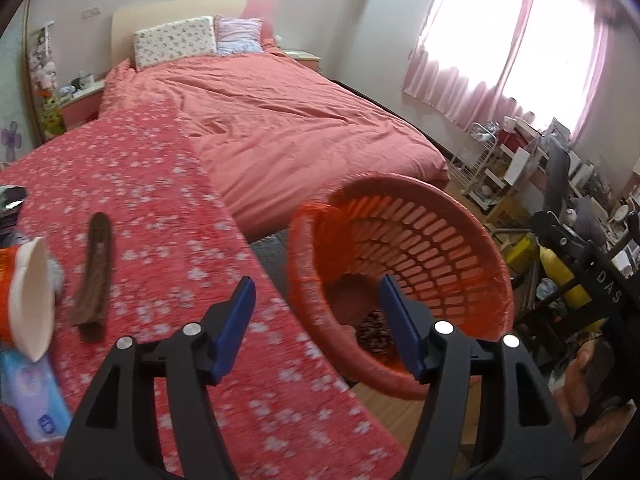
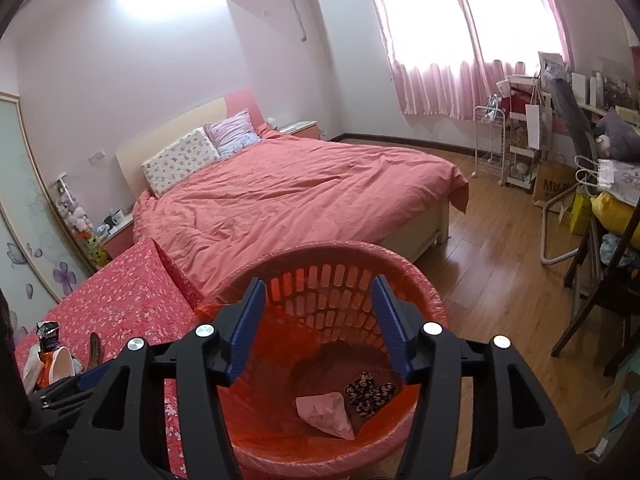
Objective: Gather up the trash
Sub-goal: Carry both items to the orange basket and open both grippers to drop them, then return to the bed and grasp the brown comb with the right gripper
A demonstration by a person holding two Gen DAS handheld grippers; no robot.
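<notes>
Brown wrapper (image 1: 93,276) lies lengthwise on the desk (image 1: 168,208); both grippers (image 1: 316,320) (image 2: 318,328) tilt down over the bin (image 2: 400,264), jaws open, empty.

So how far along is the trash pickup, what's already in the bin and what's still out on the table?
Done: a crumpled pink tissue and a dark patterned scrap lie in the orange basket. In hand: nothing; the left gripper and right gripper are both open and empty. Left on the floral tablecloth: a brown strip, an orange cup, a blue packet and a dark wrapper.
</notes>
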